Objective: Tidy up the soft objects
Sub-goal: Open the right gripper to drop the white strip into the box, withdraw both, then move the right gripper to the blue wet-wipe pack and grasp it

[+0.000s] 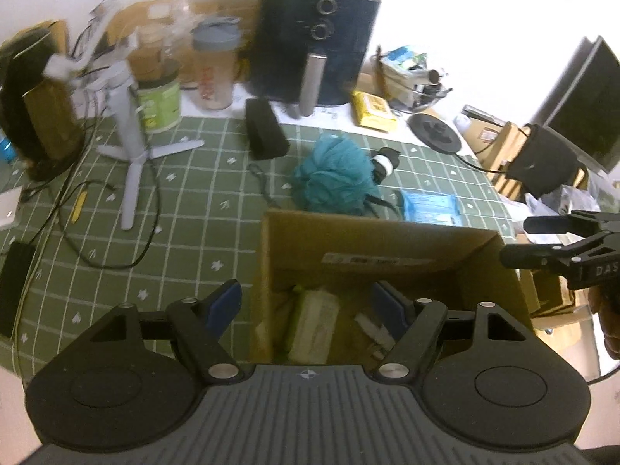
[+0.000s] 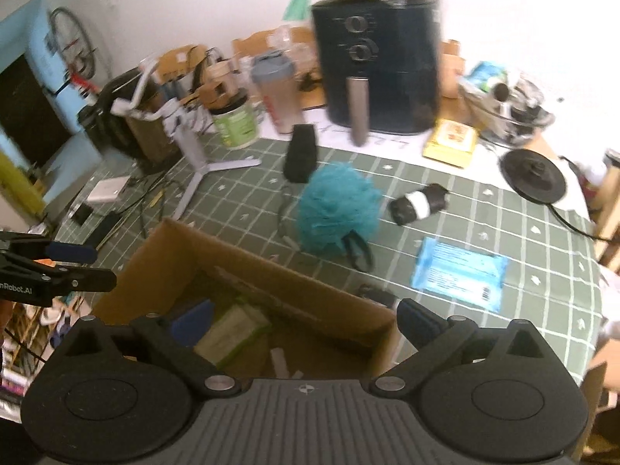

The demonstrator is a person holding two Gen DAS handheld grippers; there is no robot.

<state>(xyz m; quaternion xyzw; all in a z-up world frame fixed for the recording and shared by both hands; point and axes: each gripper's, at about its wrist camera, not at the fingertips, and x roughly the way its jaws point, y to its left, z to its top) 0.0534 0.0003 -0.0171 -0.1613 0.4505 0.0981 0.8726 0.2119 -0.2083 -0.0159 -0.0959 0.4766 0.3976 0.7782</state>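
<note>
An open cardboard box stands on the green checked tablecloth, with a pale sponge lying inside. Beyond it lie a teal bath loofah, a black roll with a white band and a blue wipes packet. My left gripper hovers open over the box's left wall, holding nothing. My right gripper is spread wide and empty over the box's near right part. Each gripper shows at the edge of the other's view: the right, the left.
A black air fryer stands at the back, beside a shaker bottle and a green jar. A small white tripod, loose cables, a black pouch, a yellow packet and a kettle base also crowd the table.
</note>
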